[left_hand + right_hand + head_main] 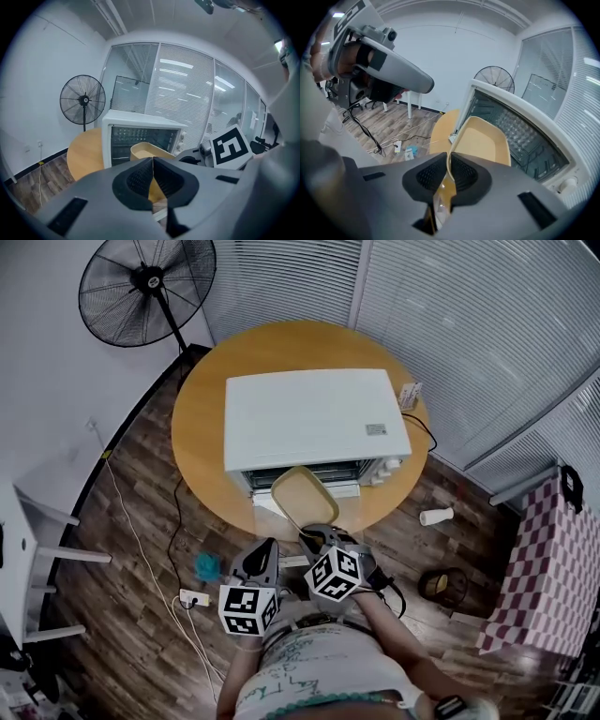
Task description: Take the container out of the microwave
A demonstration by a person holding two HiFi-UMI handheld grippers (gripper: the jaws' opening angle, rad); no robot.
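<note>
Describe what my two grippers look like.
Both the left gripper and right gripper have grey moulded bodies and black ribbed pads. Each carries a white cube printed with black square markers. A black cable hangs from the left one. Your top is white with scribbled writing.

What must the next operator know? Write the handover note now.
Right hand-held gripper: shut on the near rim of the tan container.
Left hand-held gripper: jaws together, apparently holding nothing.
Container: tilted, in the air just in front of the open microwave on the round table.
Done: container gripped and drawn to the mouth of the cavity.
Left: carry it fully clear and set it down.
</note>
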